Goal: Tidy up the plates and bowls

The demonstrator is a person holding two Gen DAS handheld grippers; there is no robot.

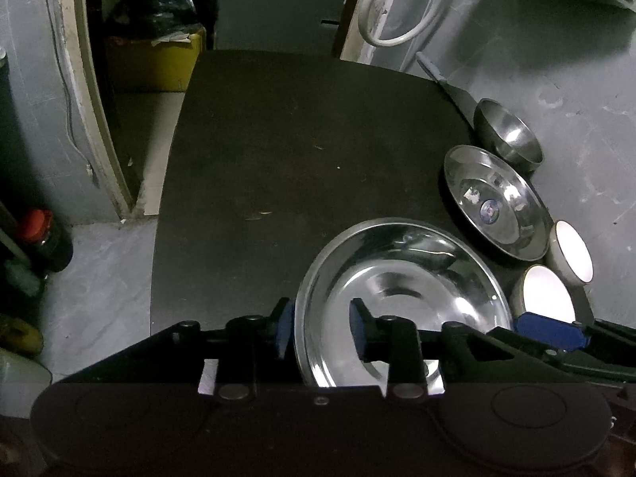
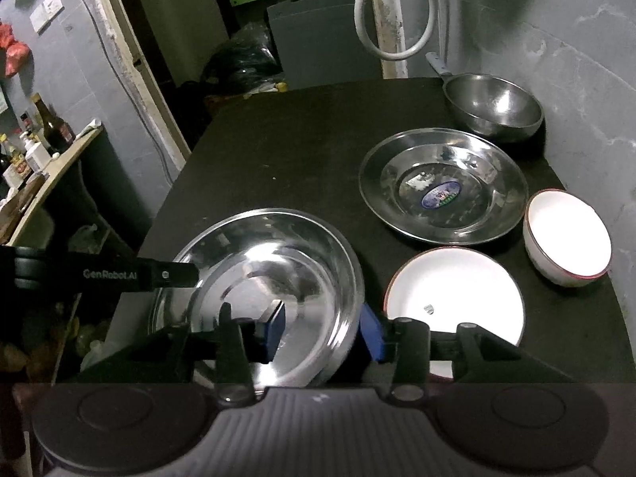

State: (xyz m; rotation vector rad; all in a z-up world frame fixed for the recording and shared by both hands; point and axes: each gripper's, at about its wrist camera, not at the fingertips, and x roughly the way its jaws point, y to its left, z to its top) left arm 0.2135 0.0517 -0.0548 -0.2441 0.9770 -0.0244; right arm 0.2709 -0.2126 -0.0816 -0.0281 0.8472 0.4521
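A large steel plate (image 1: 401, 298) (image 2: 278, 274) lies near the front of the black table (image 1: 278, 159). My left gripper (image 1: 322, 330) is open and straddles the plate's left rim, with its pads clear of the metal. My right gripper (image 2: 322, 332) is open as well and straddles the right rim, one blue pad inside the plate and one outside. Beyond lie a second steel plate with a sticker (image 2: 441, 187), a steel bowl (image 2: 493, 107), a shallow white bowl (image 2: 453, 298) and a deeper white bowl (image 2: 568, 234).
A grey wall (image 2: 588, 79) runs along the table's right side, with a white hose (image 2: 397, 12) hanging at the back. Left of the table are a yellow bin (image 1: 159, 63), bottles on the floor (image 1: 43, 238) and a shelf of bottles (image 2: 35, 151).
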